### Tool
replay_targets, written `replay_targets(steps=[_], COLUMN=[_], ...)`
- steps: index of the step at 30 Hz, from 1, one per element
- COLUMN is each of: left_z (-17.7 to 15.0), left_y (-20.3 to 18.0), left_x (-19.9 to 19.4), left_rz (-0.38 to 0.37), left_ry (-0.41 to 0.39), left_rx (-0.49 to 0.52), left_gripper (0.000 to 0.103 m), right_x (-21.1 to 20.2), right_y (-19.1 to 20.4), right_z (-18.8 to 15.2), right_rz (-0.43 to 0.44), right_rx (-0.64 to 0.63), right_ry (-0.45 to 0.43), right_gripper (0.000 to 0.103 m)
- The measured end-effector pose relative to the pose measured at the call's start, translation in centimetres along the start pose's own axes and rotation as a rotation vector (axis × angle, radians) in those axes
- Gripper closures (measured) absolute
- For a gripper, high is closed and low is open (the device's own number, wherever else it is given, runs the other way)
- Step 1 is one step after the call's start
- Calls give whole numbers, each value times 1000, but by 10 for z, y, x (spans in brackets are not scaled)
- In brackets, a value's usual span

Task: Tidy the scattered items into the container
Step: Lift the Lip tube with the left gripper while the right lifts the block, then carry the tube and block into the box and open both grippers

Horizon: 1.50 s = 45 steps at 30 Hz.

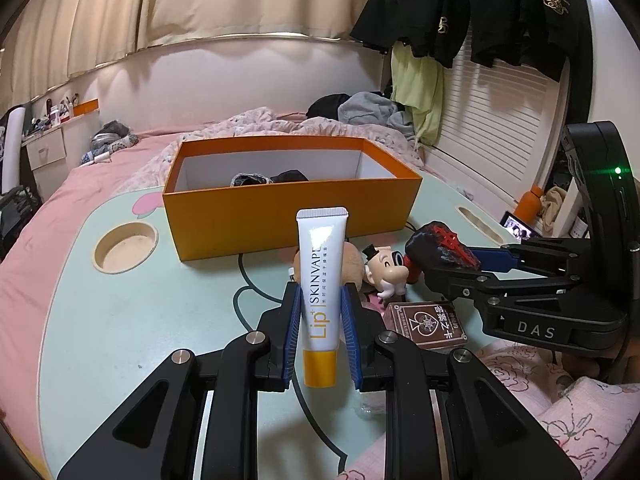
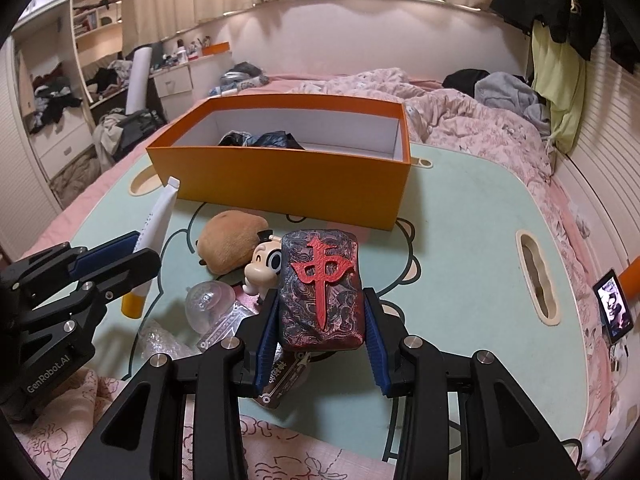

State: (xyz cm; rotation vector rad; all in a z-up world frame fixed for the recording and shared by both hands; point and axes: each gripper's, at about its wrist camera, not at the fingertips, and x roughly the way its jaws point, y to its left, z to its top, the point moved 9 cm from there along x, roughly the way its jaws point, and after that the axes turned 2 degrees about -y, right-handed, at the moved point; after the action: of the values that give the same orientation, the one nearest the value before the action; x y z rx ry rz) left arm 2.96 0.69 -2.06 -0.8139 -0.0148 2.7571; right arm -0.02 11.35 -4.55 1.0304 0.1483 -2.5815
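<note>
My left gripper (image 1: 320,292) is shut on a white lip-balm tube (image 1: 322,280) with an orange cap, held upright above the table; the tube (image 2: 154,232) also shows at the left of the right wrist view. My right gripper (image 2: 320,296) is shut on a dark block with a red character (image 2: 322,288), seen from the side as the block (image 1: 440,246) in the left view. The orange box (image 1: 288,216) stands open behind, with dark items inside. On the table lie a brown plush (image 2: 232,240), a small cartoon figure (image 2: 264,266) and a card deck (image 1: 424,320).
The mint-green lap table (image 2: 460,240) sits on a pink bed, with a cup recess (image 1: 126,246) at left and a handle slot (image 2: 538,284) at right. Clear plastic pieces (image 2: 208,304) lie near the front edge. A small screen (image 2: 612,308) glows at far right.
</note>
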Motion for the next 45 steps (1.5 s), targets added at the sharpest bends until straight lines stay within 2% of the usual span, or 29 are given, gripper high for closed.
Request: replay_targets(steps=[32, 36, 40, 45], left_z=[2, 14, 35, 79], left_y=[4, 11, 19, 34], left_x=[-1, -6, -8, 0], left_rz=[2, 13, -7, 13], left_ry=[1, -22, -51, -93], left_rx=[0, -8, -32, -16], left_gripper=[81, 81, 81, 81], right_x=[1, 0, -6, -7], right_y=[3, -1, -5, -2], right_z=[0, 6, 23, 64], right_rz=[9, 21, 41, 72], right_rx=[-7, 1, 25, 21], right_ry=[4, -9, -44, -98], right_gripper=[64, 65, 65, 65])
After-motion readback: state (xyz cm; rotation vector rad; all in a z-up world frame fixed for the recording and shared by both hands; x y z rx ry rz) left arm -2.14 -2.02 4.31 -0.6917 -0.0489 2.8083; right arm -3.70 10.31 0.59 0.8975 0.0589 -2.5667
